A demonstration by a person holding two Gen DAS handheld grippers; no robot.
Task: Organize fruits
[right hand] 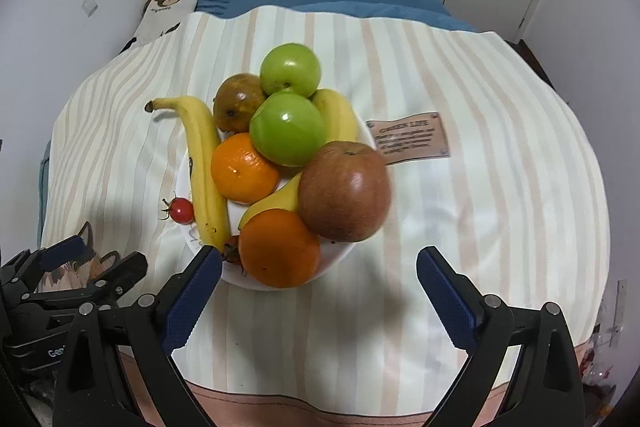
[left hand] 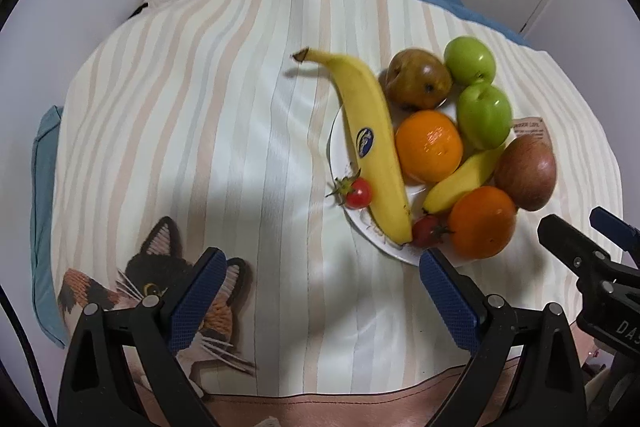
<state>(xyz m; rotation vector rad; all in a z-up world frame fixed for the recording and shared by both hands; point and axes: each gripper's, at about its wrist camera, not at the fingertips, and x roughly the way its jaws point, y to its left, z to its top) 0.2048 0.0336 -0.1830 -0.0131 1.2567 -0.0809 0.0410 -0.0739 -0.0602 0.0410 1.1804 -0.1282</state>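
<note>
Fruits fill a white plate on the striped bedspread in the left wrist view: a long banana lies along the plate's left edge beside an orange, two green apples, a brownish pear, a red apple and a cherry tomato. The left gripper hangs over bare cloth, jaws spread wide, holding nothing. In the right wrist view the plate sits just beyond the right gripper, whose jaws are likewise spread and empty, a second orange nearest them.
</note>
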